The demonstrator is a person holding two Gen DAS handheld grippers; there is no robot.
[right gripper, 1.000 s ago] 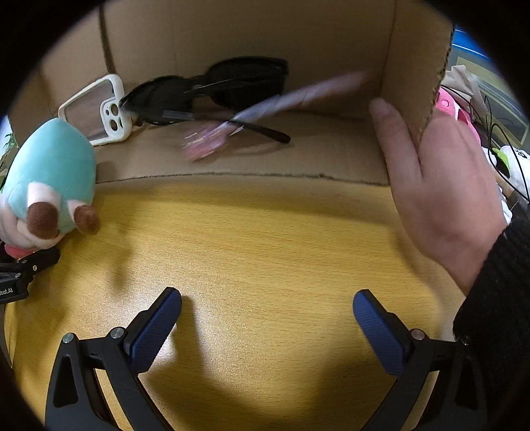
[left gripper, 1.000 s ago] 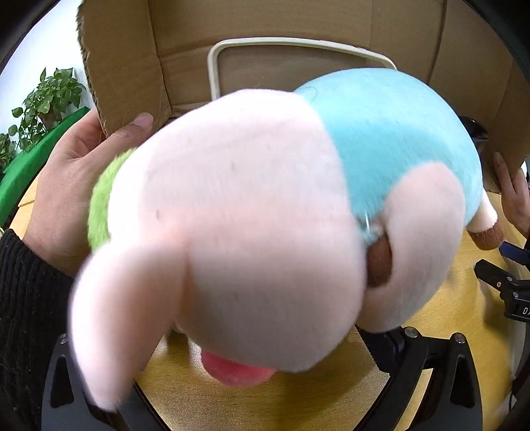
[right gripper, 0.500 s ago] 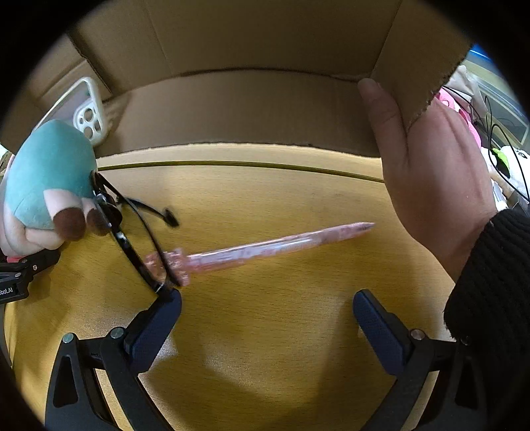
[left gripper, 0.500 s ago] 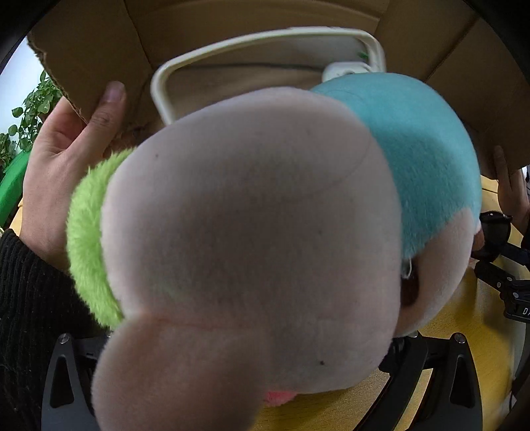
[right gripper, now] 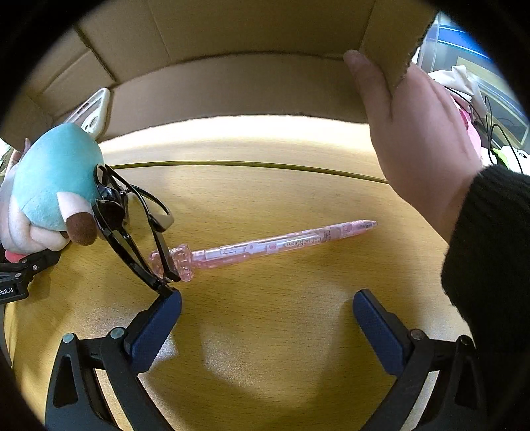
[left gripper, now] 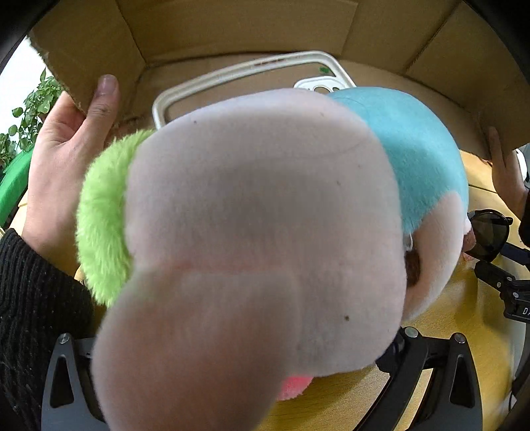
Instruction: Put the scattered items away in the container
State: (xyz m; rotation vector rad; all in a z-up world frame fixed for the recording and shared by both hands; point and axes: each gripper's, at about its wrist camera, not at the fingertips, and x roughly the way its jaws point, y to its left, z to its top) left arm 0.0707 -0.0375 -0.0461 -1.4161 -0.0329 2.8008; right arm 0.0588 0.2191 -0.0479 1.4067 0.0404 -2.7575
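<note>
So the left gripper (left gripper: 251,381) has its fingers clamped on the plush toy (left gripper: 265,232), a pink thing with a teal back and a lime green tuft, and it fills nearly the whole left wrist view, held right at the mouth of the cardboard box (left gripper: 232,30). The box is tipped on its side with the opening facing the grippers, and a white phone case (left gripper: 251,71) lies inside it behind the toy. A hand (left gripper: 66,159) grips the box's left flap and another hand (right gripper: 420,139) steadies the right one. The right gripper (right gripper: 266,318) is wide open, nothing between its blue-padded fingers (right gripper: 155,326). On the yellow wooden bench (right gripper: 281,331), outside the box, a pink pen (right gripper: 265,245) lies crosswise, and black sunglasses (right gripper: 129,225) rest against the toy's foot, with one arm crossing the pen's cap end, just beside the right gripper's left fingertip.
</note>
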